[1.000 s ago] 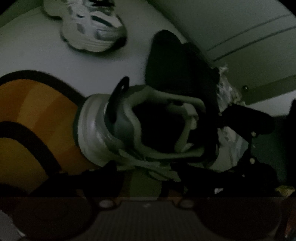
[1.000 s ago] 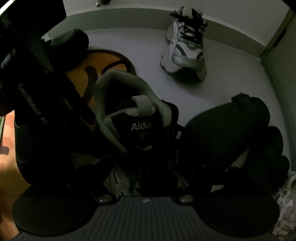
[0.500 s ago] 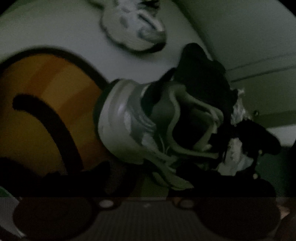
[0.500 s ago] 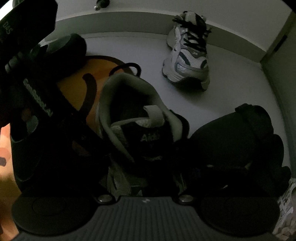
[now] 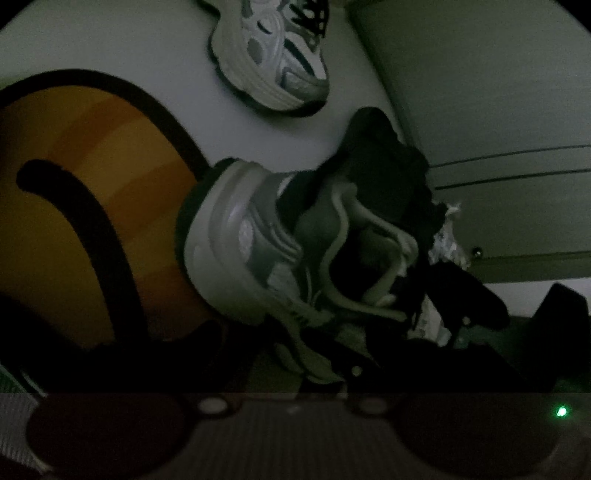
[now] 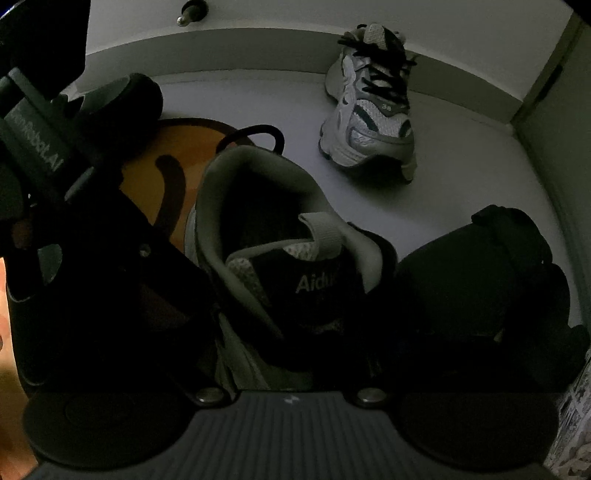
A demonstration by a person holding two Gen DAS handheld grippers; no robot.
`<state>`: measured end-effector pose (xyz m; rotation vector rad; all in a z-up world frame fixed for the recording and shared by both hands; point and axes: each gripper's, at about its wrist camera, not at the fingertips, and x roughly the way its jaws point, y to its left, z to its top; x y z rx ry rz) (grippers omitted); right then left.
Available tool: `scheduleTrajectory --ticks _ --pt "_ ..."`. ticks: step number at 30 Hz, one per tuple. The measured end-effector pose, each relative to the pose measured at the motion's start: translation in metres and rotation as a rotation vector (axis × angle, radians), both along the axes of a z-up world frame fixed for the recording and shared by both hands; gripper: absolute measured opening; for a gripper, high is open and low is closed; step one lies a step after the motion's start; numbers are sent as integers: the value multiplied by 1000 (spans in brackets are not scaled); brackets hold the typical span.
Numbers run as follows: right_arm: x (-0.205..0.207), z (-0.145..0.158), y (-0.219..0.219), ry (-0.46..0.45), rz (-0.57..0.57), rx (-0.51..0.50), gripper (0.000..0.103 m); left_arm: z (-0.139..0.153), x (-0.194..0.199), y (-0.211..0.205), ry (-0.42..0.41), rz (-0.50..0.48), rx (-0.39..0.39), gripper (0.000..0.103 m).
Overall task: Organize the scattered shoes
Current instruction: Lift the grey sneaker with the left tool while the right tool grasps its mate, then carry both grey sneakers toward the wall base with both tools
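A grey and white sneaker (image 6: 258,229) stands heel-up at the edge of an orange mat (image 5: 74,206), its opening and tongue towards the right wrist camera. My right gripper (image 6: 314,280) straddles it from above and its jaws are closing, one broad black finger (image 6: 476,280) just beside the collar; I see no pad pressing. My left gripper (image 5: 295,354) reaches in at the sneaker's (image 5: 236,251) sole side, wide open, dark fingers low on either side. A second white sneaker with black laces (image 6: 369,110) lies apart by the wall.
The floor is pale grey, with a baseboard (image 6: 258,48) and a door stop (image 6: 188,14) at the back. A cabinet front (image 5: 498,110) rises on the right. Crumpled patterned paper (image 5: 447,243) lies behind the held-over sneaker. The scene is very dark.
The left wrist view has rolled and shifted: the near sneaker now sits tilted and farther right, and the far sneaker has slid from top left to top centre. The right view barely changed.
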<state>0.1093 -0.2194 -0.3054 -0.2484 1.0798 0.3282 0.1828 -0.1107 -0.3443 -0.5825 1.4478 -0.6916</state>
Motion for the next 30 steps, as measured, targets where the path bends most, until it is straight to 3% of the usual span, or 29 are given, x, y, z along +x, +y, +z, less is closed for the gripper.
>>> scheduleTrajectory --ticks 5,7,12,19,23,30 --pt "6 2 18 -24 -3 86 84 8 -1 8 -29 -12 -8 81" --pt "9 2 35 -44 18 97 84 9 0 17 -35 31 -11 85" --pt "37 1 55 -83 -19 97 84 4 18 43 -23 137 -31 84" --pt "80 3 68 -136 -42 109 84 14 36 72 -85 255 -48 80" --pt "109 5 75 -162 -59 102 84 21 54 87 -148 291 -30 80" --pt "159 4 82 -180 -69 62 84 20 87 91 -168 363 -29 80"
